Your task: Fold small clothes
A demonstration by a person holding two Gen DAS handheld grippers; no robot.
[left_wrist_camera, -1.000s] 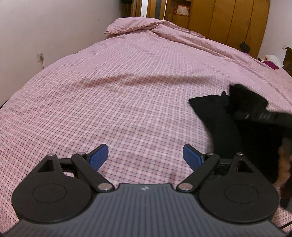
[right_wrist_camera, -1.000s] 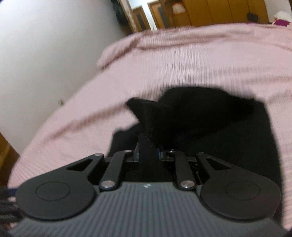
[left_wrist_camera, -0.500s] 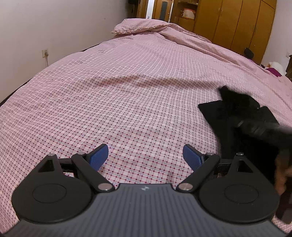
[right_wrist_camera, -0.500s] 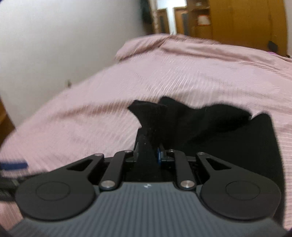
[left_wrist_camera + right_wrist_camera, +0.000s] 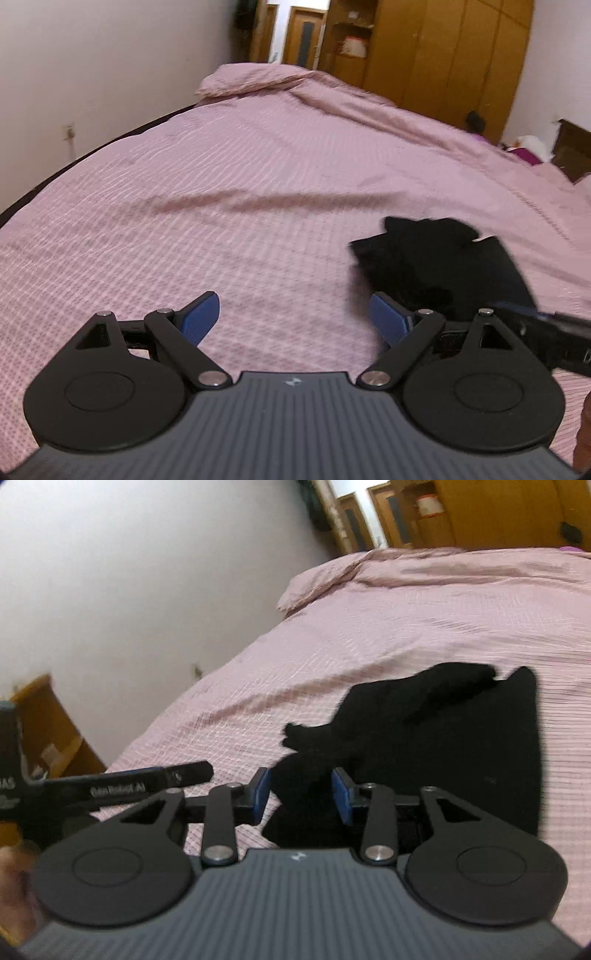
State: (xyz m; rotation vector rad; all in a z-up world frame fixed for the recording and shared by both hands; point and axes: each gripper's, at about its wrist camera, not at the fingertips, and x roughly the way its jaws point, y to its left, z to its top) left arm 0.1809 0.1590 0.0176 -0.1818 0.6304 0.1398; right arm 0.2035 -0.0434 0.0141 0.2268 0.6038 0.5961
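Right hand-held gripper (image 5: 301, 794) opening, released black garment (image 5: 443, 738) between its jaws, left (image 5: 293, 314) wide, empty

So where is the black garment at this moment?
The black garment lies on the pink checked bedspread, one edge between the opening right gripper; in the left wrist view it lies right of the open left gripper.

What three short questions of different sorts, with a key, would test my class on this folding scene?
1. True or false: the left gripper holds the black garment.
2. What covers the bed? A) white sheet B) pink checked cover C) green blanket
3. Fill in: the wooden wardrobe stands at the ___ end of the room.

Key:
1. False; its jaws stand wide, nothing between them. The right gripper has the cloth between its opening jaws.
2. B, the pink checked cover.
3. Far.
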